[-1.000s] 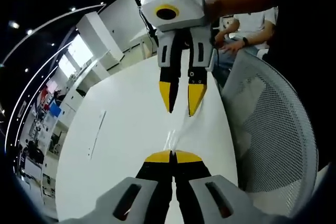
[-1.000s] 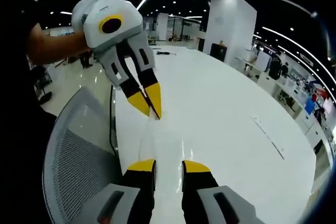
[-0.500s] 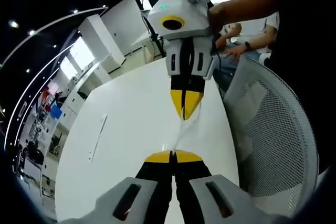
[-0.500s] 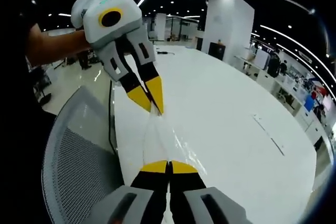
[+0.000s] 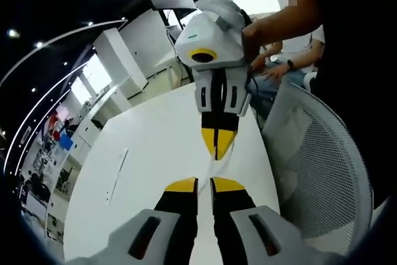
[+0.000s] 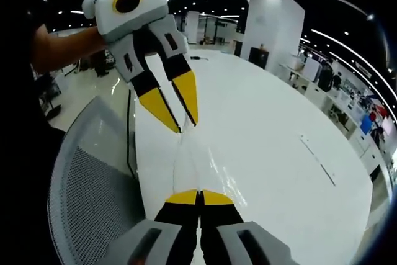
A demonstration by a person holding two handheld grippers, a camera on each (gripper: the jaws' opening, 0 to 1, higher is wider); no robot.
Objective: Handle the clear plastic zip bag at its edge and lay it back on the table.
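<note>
Two grippers face each other over the white table, and the clear bag stretches between them. In the right gripper view, the right gripper has its yellow tips pressed together on the near edge of the bag, which runs as a glossy, see-through strip up toward the left gripper. That left one, held by a hand, hangs above the bag's far end with its jaws spread a little, a gap showing between the tips; whether they touch the plastic is hard to tell.

In the left gripper view, the left gripper shows a narrow slit between its tips, nothing visibly caught there. Opposite it, the right gripper points down at the table with its tips closed; the bag itself is too faint to make out here. Beside the table stands a mesh chair, and a person sits beyond it.
</note>
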